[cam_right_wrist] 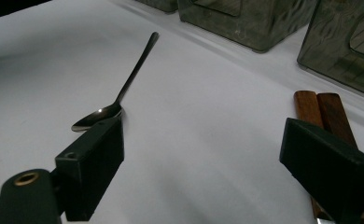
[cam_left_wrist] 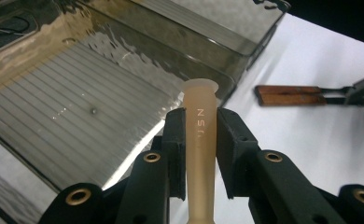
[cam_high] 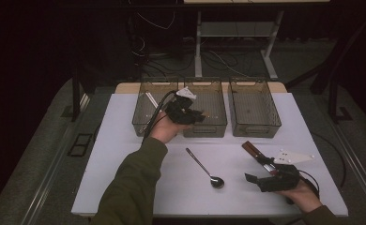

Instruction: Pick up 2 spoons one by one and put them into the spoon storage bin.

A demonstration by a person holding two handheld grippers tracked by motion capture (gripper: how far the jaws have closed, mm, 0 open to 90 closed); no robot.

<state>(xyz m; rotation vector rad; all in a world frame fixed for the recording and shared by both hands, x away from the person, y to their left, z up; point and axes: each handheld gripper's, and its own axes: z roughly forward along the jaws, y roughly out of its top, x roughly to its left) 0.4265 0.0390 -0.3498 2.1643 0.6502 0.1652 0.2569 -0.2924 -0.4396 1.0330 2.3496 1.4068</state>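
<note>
Looking down from the high view: left gripper raised at the middle bin of three grey bins, clamped on a pale item whose tip pokes out over that bin. Left bin already holding a pale stick-like piece; right bin apparently bare. On the white table, a metal spoon lying free near the middle, and a wood-handled utensil just in front of the right gripper, jaws spread wide, gripping nothing.

Along the left gripper view: jaws closed narrow on a translucent cream handle with faint lettering, upright between the pads, flared end above the ribbed floor of the middle bin. Not yet released.

Along the right gripper view: jaws gaping, spoon beyond the left pad, brown wooden handles behind the right pad, neither touched.

Judging progress: sorting partly done, one piece binned, one about to drop, spoon and wood-handled utensil left.
</note>
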